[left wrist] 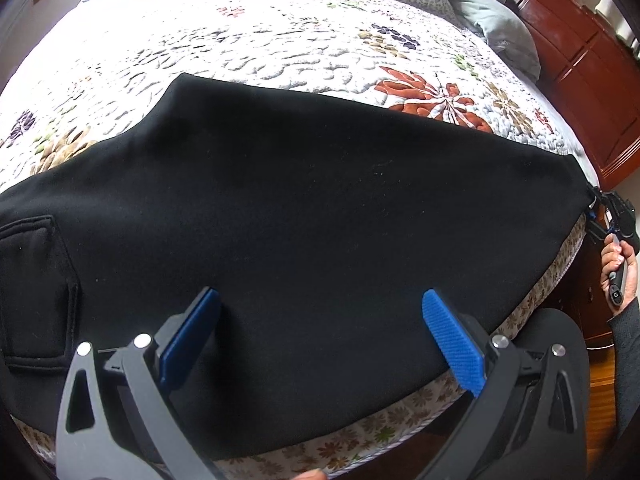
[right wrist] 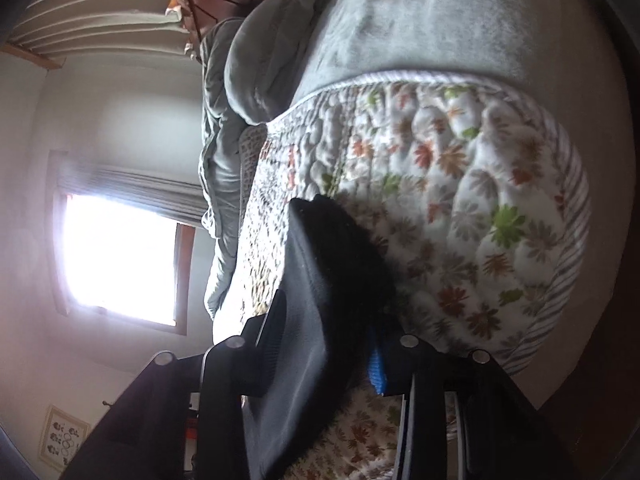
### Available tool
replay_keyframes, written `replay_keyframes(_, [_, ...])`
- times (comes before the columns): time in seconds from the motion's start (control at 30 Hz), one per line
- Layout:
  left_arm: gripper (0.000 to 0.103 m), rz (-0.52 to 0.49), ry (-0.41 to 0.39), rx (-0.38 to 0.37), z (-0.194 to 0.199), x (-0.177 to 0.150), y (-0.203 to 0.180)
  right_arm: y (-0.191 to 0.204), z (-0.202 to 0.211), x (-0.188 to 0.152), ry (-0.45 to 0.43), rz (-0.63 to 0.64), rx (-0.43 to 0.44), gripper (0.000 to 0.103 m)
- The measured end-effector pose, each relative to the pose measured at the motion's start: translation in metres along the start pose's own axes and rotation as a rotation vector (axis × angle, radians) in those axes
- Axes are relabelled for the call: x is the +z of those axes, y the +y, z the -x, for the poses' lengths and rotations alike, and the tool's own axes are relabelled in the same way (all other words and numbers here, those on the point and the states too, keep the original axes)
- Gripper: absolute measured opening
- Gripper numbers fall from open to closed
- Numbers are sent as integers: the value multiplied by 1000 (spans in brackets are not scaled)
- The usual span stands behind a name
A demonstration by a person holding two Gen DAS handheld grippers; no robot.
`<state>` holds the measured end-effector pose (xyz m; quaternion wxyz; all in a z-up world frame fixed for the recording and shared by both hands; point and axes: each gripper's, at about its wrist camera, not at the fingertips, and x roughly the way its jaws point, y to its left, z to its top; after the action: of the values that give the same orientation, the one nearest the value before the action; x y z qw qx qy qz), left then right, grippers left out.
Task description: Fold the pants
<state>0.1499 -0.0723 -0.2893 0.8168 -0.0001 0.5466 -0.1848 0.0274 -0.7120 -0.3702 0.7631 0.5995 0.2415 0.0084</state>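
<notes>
The black pants (left wrist: pixel 304 216) are being shown laid flat across the near part of a floral quilt (left wrist: pixel 248 44), close to the bed's front edge, so the spreading stage is judged to be largely done; whether the two legs are already lying one on the other cannot be told, since only one smooth dark panel is being seen. A patch pocket (left wrist: pixel 32 292) is being shown at nine o'clock in the left wrist view, which suggests that the waist end is lying toward that side, while the cloth is narrowing toward three o'clock, where the leg end is being held. The long axis is therefore being read as running from nine to three o'clock, roughly along the bed's front edge. The left gripper (left wrist: pixel 320 332) is being held above the near hem at six o'clock, its blue pads (left wrist: pixel 452 340) spread wide and pinching nothing. The right gripper (right wrist: pixel 348 360) is being seen with its fingers pressed together on a bunched end of the black fabric, which is filling the gap between them and rising toward twelve o'clock in its own view. A grey blanket (left wrist: pixel 492 8) is lying heaped at one o'clock on the far side of the bed. The folds bringing the leg end toward the waist are judged to be still outstanding.
</notes>
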Motion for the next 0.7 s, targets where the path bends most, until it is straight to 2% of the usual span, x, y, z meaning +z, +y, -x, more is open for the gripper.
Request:
replay_keyframes(0.13, [100,0,5,4,-2,-1,1,15,2,3,-12,29,-36,15])
replay_keyframes(0.2, [100,1,6,11,-3,-1,1,26,2,3,-13,59,-69,12])
replay_keyframes(0.7, [100,22,-5,4,4,0,3,115,22,-20,-47,269,-177,11])
